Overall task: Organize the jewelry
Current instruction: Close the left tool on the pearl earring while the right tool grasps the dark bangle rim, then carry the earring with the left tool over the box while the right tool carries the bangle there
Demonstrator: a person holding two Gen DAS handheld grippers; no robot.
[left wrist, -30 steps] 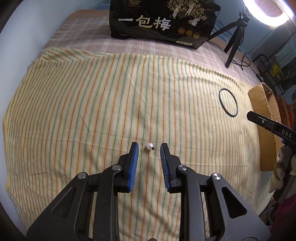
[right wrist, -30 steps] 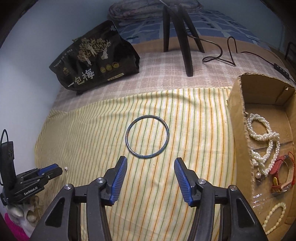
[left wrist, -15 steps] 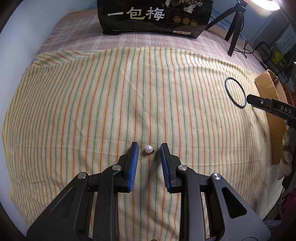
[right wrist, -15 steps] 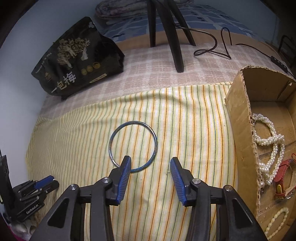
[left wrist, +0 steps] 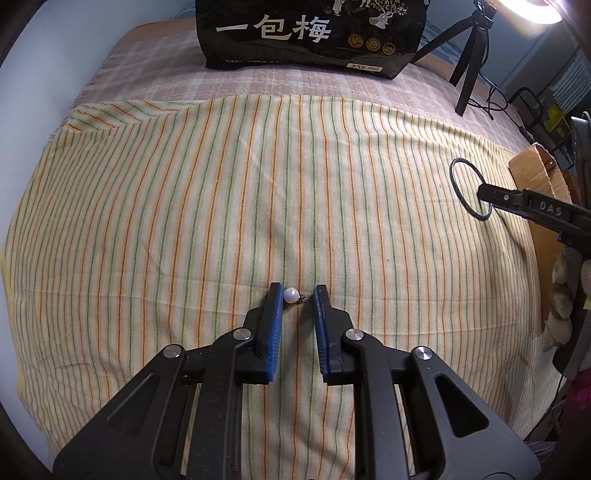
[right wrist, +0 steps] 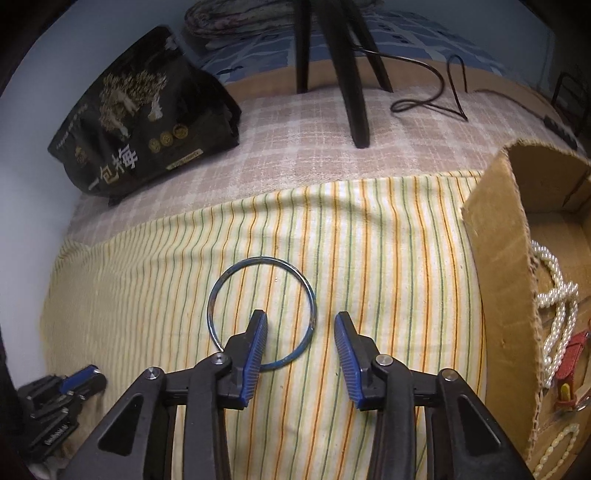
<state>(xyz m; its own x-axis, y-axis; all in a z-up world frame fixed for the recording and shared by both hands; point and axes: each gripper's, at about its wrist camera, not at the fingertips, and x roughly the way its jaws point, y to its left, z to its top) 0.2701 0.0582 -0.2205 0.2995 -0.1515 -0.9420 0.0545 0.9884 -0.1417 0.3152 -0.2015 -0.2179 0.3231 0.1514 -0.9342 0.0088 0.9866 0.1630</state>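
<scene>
A small white pearl earring [left wrist: 291,295] lies on the yellow striped cloth [left wrist: 221,206]. My left gripper [left wrist: 297,291] is open, low over the cloth, with the pearl between its fingertips, close to the left finger. A thin dark blue bangle [right wrist: 262,312] lies flat on the cloth; it also shows in the left wrist view [left wrist: 468,188]. My right gripper [right wrist: 300,319] is open; its left fingertip stands inside the ring and its right fingertip outside, so the jaws straddle the ring's right side. The left gripper shows at the lower left of the right wrist view [right wrist: 79,376].
A cardboard box [right wrist: 495,273] at the right holds pearl strands [right wrist: 557,295], a red strap [right wrist: 570,354] and a bead string [right wrist: 557,450]. A black snack bag [left wrist: 314,33] and tripod legs [right wrist: 351,74] with a cable stand at the back.
Both grippers moved forward and down. The left one brought its fingertips to either side of the pearl. The right one reached the bangle, its left finger now inside the ring.
</scene>
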